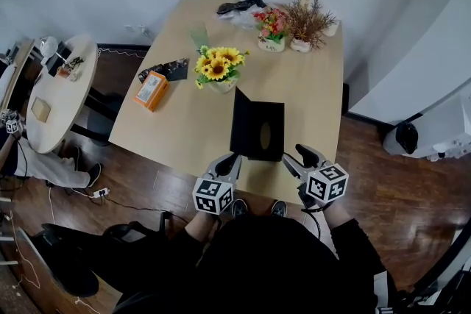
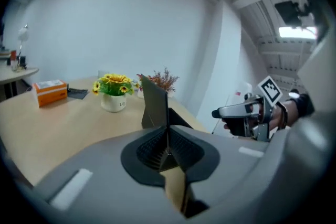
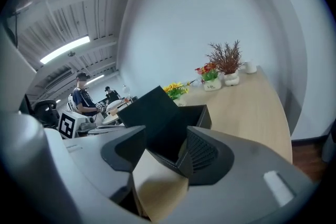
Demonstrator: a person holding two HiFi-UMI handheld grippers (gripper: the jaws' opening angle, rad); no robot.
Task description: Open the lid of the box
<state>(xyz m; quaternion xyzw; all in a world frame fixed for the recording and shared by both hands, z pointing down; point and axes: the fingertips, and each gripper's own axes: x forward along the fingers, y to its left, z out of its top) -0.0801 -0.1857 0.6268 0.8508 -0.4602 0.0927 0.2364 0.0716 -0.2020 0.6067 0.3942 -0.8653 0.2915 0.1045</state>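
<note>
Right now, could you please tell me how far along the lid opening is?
Done: the lid of the black box stands upright, so the inside is exposed. In hand: the left gripper looks shut on the lid's near edge. The right gripper is open, with its jaws either side of the box's near corner. Left: perhaps tipping the lid further back, then letting go.

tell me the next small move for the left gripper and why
Probably tip the lid slightly past upright, then release. The left gripper seems shut on the lid's near edge, the lid stands about upright on the box, and the right gripper is open at a box corner.
</note>
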